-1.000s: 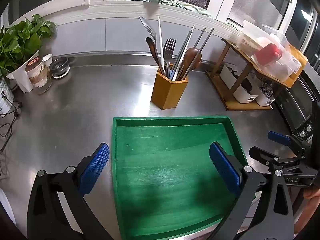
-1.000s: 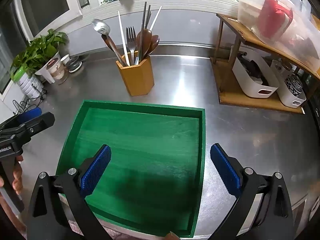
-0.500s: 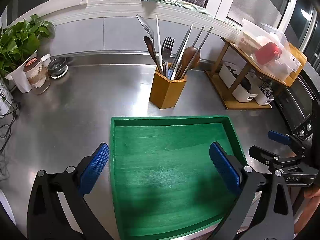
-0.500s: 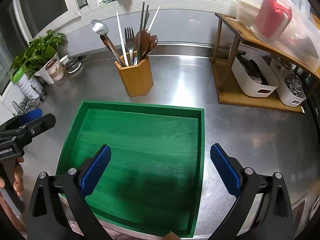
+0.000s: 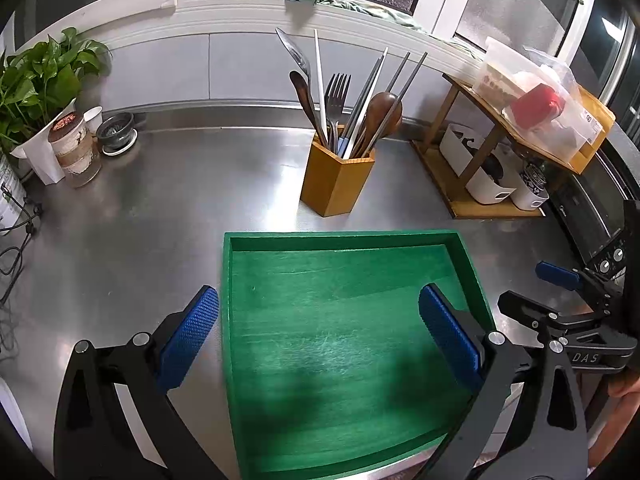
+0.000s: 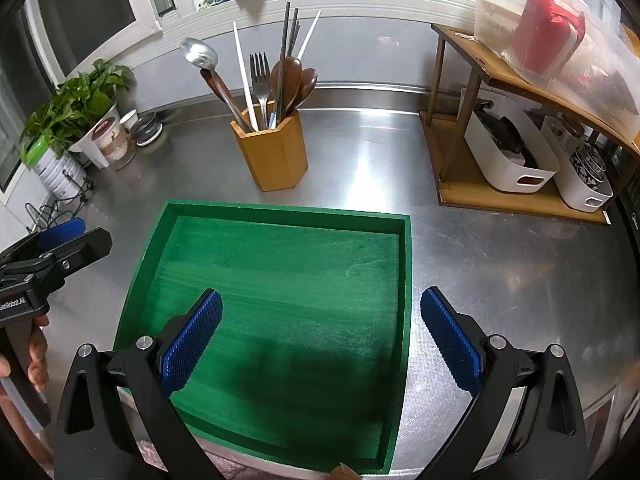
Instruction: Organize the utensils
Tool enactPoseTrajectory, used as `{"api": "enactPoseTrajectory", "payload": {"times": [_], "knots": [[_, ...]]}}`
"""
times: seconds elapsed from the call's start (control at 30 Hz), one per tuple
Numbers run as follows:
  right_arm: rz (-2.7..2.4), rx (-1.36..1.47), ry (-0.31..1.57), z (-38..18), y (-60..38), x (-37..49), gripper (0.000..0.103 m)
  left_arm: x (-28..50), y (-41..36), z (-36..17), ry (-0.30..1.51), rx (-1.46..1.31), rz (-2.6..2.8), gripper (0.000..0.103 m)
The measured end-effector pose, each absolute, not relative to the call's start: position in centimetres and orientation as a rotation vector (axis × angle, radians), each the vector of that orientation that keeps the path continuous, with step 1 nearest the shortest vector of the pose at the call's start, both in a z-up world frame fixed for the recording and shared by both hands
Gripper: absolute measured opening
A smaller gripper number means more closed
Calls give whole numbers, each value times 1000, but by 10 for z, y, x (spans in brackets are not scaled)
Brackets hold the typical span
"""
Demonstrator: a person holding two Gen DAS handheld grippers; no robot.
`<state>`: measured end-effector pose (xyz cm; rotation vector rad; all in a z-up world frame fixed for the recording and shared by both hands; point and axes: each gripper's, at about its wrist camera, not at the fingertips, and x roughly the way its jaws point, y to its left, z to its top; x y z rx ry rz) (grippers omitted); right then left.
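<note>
Left wrist view: both hand-held grippers, left [image 5: 318,334] and right [image 6: 320,336], hover spread wide above the green tray [image 5: 228,280].

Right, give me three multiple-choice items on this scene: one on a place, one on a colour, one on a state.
1. Where is the utensil holder?
A. inside the tray
B. on the counter beyond the tray
C. on the shelf

2. What colour is the tray?
A. green
B. red
C. white

3. What state is the right claw in?
A. shut on a fork
B. shut on nothing
C. open

Answers:
1. B: it stands on the steel counter past the tray's far rim.
2. A: floor and walls are green.
3. C: its blue pads stand wide apart with nothing between.
</note>
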<state>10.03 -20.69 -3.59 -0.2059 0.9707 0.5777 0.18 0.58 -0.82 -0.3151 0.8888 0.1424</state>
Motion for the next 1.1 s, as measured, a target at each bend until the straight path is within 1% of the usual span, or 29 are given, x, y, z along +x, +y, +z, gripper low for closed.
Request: {"api": "enactPoseTrajectory", "payload": {"times": [0.33, 0.77, 1.1], "knots": [[577, -200, 974, -35, -208, 101, 99, 0, 8, -8, 889, -328, 150, 95], [574, -198, 979, -35, -208, 102, 99, 2, 4, -8, 882, -279, 158, 95], [577, -200, 992, -37, -209, 106, 99, 1, 8, -3, 851, -327, 168, 95]]}}
